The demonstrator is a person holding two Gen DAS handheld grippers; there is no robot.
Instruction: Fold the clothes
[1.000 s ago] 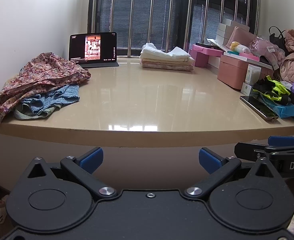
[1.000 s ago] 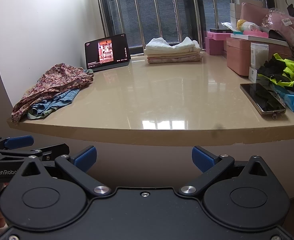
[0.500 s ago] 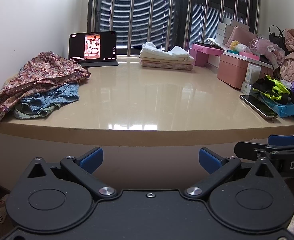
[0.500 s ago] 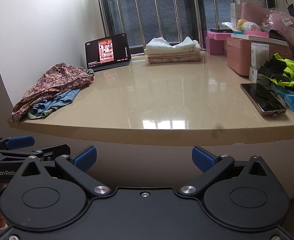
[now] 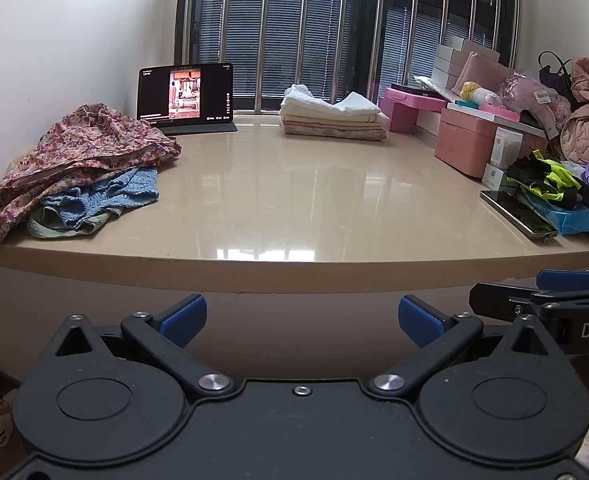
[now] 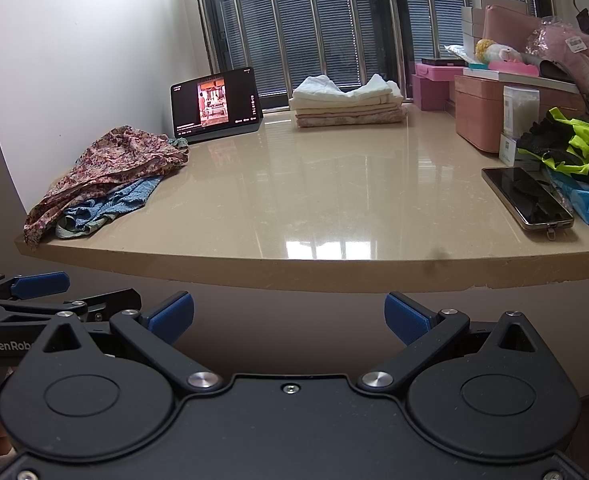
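A heap of unfolded clothes lies at the table's left end: a floral garment (image 5: 82, 148) (image 6: 122, 160) on top of a blue knit one (image 5: 102, 196) (image 6: 114, 204). A stack of folded clothes (image 5: 332, 116) (image 6: 348, 106) sits at the back by the window. My left gripper (image 5: 302, 318) is open and empty, held below and in front of the table's front edge. My right gripper (image 6: 289, 318) is open and empty, at the same height, just to the right of the left one.
The beige table (image 5: 294, 200) has a tablet (image 5: 185, 96) standing at the back left. A phone (image 6: 528, 198) lies at the right front. Pink boxes (image 5: 470, 140), a black and neon-yellow garment (image 5: 546, 178) and bags crowd the right side.
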